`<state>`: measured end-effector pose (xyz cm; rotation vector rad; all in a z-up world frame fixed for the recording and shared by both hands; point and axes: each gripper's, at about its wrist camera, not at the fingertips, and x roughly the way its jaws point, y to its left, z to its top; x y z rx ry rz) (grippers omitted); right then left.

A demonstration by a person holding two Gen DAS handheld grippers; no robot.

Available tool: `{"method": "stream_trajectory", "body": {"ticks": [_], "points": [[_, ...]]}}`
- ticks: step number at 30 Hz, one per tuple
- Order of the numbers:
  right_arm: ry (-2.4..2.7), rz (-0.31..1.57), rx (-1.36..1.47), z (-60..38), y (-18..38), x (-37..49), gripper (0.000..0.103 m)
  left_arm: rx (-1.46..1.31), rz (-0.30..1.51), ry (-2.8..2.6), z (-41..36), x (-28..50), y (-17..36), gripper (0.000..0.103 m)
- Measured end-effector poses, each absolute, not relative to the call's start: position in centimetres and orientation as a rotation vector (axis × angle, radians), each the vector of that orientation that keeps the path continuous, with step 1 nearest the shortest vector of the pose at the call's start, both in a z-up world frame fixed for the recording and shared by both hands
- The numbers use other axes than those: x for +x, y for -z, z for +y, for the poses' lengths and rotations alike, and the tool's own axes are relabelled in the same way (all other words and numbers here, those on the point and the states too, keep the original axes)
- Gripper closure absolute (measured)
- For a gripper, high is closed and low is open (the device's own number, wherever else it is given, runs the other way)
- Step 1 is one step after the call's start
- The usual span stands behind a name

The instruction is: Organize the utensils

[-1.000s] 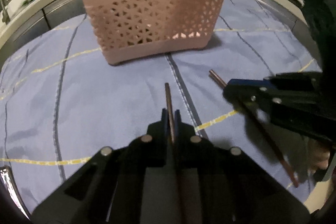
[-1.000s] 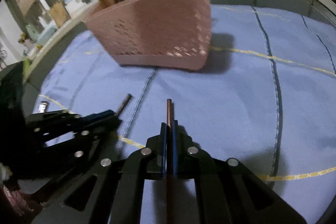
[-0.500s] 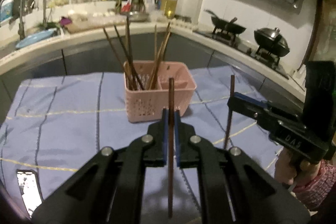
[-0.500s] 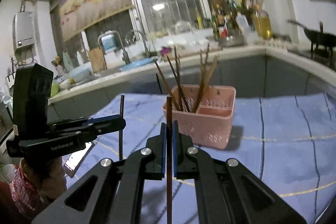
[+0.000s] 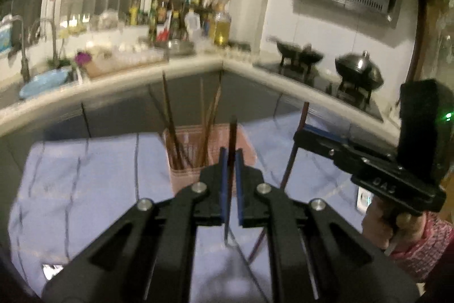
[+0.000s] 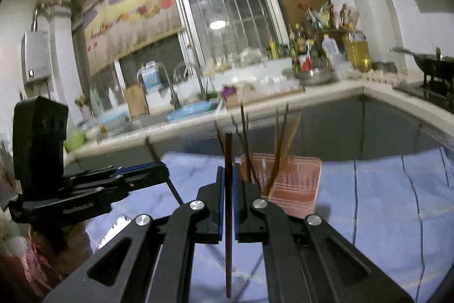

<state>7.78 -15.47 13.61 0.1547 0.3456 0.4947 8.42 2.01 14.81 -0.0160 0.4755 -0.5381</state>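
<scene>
Inside, pink basket [image 5: 244, 144] holds several upright chopsticks [image 5: 170, 115].

Wrist cams, both facing basket [image 5: 208, 149]

Both grippers are black linkages with silver screws and blue pads; a red-checked sleeve [image 5: 420, 243] shows lower right.

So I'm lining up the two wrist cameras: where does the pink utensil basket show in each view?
Left wrist view: the pink utensil basket sits at centre, just beyond the left gripper, partly hidden by it.
Right wrist view: the basket sits right of centre, beyond and right of the right gripper.
Shared landmark: the yellow oil bottle on the counter.
</scene>
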Motion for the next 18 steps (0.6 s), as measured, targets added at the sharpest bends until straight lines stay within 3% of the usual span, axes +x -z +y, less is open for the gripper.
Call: {"method": "stream_trajectory", "body": {"ticks": [8,18], "points": [[-0.463,0.237,0.186,-15.5,-21.7,15.7,0.098,-0.035,0.357,0.486,2.1,15.0,-23.3,0.098],[-0.447,0.305,0.144,-13.7,-18.3,22.5,0.098,-0.025,0.438,0.47,1.8,20.8,-20.1,0.098]]}}
